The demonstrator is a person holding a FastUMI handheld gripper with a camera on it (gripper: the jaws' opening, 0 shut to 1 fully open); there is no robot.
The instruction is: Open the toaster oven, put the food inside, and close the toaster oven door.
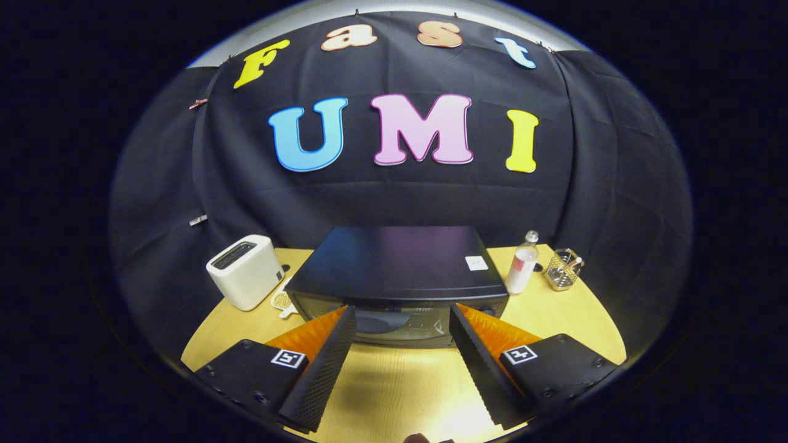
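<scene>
A black toaster oven (400, 267) stands on the yellow wooden table (394, 381), straight ahead of my fingers. Its glass door (400, 323) faces me and looks closed. My gripper (403, 317) is open, with its two fingertips (345, 320) spread wide in front of the door and nothing between them. A small pale item (282, 301) lies on the table at the oven's left front corner; I cannot tell what it is.
A white pop-up toaster (245, 271) sits left of the oven. To the oven's right are a clear bottle (521, 263) and a wire-mesh holder (562, 269). The black cloth wall hangs close behind. Bare tabletop lies between my fingers and the oven.
</scene>
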